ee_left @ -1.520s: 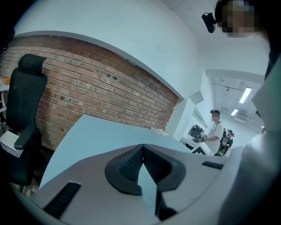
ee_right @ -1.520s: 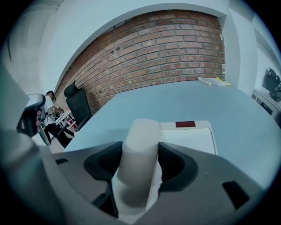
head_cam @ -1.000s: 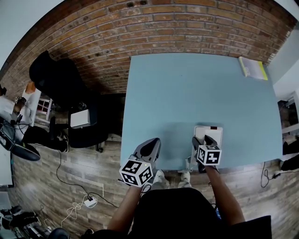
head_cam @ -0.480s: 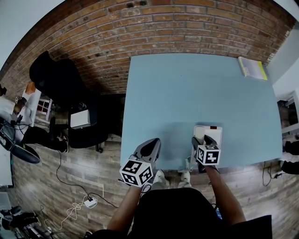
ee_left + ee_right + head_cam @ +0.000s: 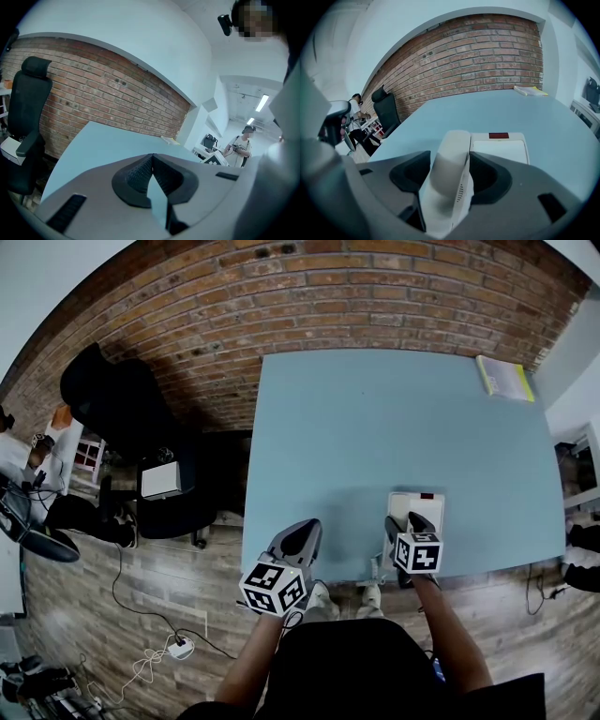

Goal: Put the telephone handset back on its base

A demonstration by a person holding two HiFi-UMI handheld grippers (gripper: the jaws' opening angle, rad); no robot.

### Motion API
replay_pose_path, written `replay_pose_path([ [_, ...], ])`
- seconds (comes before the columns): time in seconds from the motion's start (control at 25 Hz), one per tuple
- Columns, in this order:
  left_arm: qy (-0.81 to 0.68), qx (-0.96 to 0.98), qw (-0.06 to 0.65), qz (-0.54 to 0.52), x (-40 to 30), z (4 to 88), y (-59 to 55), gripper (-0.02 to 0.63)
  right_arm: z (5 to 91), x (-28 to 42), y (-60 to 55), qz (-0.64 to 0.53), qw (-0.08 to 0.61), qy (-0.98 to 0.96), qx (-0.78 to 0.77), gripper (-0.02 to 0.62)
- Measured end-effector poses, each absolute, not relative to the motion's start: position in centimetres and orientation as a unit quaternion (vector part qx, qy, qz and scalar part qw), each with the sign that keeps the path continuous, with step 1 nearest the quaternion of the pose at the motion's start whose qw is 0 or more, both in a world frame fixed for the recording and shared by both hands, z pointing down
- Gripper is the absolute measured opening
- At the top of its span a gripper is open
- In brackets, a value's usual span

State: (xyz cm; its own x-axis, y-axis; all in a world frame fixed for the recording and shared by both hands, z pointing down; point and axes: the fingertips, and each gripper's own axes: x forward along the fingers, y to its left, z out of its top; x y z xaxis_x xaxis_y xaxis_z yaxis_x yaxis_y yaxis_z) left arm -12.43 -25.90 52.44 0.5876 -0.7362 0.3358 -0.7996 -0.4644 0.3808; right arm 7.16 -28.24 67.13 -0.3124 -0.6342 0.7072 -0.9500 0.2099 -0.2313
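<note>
Handset (image 5: pixel 449 154) duty falls to our right gripper (image 5: pixel 449 174), whose jaws are clamped on the white receiver's sides. They grip it across its narrow width so that its length lines up with the cradle. The handset lies along the left side of the white base (image 5: pixel 502 151), which stands near the front edge of the blue table (image 5: pixel 375 427). From this low angle we cannot be sure whether it already rests in the cradle or hangs just above it; we judge it close to seated. Our left gripper (image 5: pixel 152 165) is pressed together with nothing between its pads, held at the table's near edge, probably to keep clear. A yellowish book (image 5: pixel 506 377) lies at the far corner, well apart.
</note>
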Motion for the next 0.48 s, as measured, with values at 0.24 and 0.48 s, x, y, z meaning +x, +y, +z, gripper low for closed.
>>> replay_pose_path([
  [0.24, -0.445, 0.857, 0.251, 0.058, -11.8, 52.1, -25.5, 0.009, 66.0, 7.5, -28.2, 0.321, 0.228, -0.745, 0.539, 0.245],
  [0.48, -0.446, 0.859, 0.245, 0.055, -11.1, 51.5, -25.0, 0.009, 63.9, 7.7, -28.4, 0.307, 0.207, -0.759, 0.536, 0.245],
])
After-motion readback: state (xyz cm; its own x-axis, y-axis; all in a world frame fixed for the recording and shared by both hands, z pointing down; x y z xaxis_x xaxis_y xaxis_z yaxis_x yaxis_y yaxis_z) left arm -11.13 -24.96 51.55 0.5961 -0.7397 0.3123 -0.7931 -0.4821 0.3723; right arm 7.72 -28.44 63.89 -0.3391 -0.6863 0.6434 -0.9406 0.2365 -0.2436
